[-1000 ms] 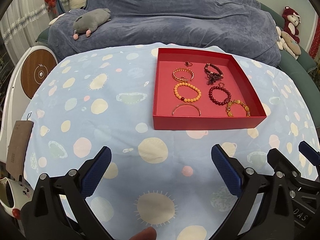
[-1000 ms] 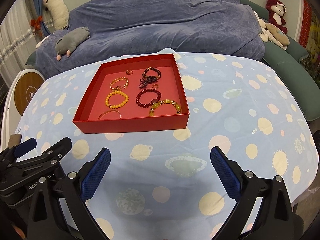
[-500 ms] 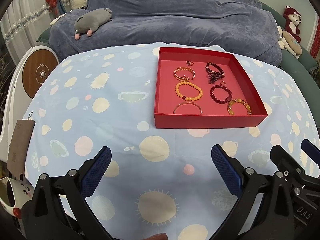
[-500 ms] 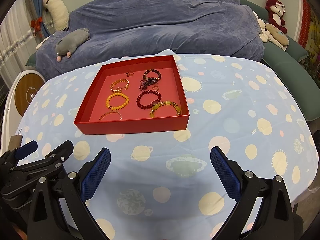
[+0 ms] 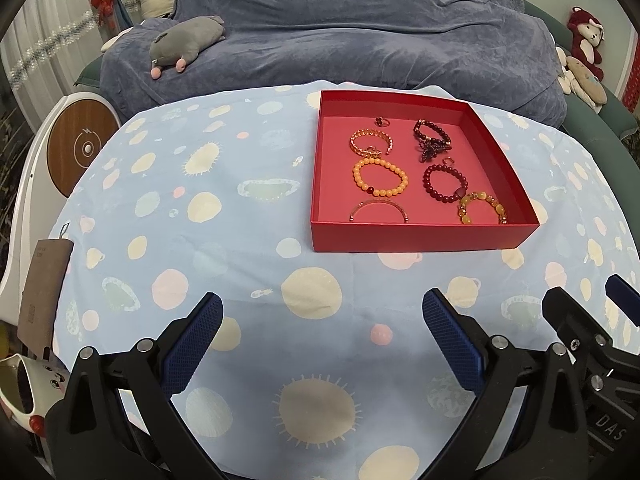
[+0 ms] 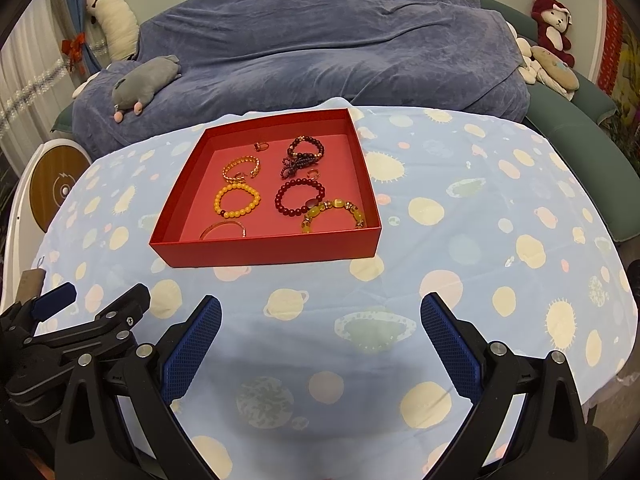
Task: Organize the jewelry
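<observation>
I hold my left gripper [image 5: 322, 330] and my right gripper [image 6: 320, 330] side by side above the tablecloth [image 5: 224, 264], both with jaws wide apart and holding nothing. The red tray [image 6: 272, 250] lies ahead of them, well apart. In it lie the orange bead bracelet [image 6: 237, 200], the dark red bracelet [image 6: 300, 199] and the yellow bracelet [image 6: 334, 214].

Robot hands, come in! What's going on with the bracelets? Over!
Left gripper and right gripper: jaws open, empty, hovering short of the red tray. Bracelets lie inside the tray. Nothing between grippers and tray.
</observation>
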{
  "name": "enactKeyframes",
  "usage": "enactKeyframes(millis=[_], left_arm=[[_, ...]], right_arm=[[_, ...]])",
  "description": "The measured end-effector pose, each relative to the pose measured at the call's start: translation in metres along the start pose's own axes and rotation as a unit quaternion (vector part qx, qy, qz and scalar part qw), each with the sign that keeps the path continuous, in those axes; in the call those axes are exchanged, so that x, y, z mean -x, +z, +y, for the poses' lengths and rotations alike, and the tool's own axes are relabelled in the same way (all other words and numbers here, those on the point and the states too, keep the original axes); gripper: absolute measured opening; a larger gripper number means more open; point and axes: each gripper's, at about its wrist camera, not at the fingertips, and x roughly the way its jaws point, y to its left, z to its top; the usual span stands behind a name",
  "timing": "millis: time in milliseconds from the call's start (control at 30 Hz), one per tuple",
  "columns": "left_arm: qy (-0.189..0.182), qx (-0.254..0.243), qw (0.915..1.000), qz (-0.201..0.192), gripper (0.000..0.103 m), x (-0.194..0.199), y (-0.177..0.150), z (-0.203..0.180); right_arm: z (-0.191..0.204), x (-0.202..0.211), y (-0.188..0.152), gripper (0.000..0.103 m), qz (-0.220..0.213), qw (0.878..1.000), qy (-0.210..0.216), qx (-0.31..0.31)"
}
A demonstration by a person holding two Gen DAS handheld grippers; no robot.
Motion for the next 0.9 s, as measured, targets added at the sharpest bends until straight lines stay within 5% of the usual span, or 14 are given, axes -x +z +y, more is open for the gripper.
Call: enactKeyframes(millis=[900], left_arm=[[0.0, -0.001, 1.0, 0.006, 0.096, -0.0009, -0.0006, -0.0003]], right_arm=[[0.0007, -0.0015, -0.0036, 0.096, 0.003, 1.0, 0.001, 0.0]])
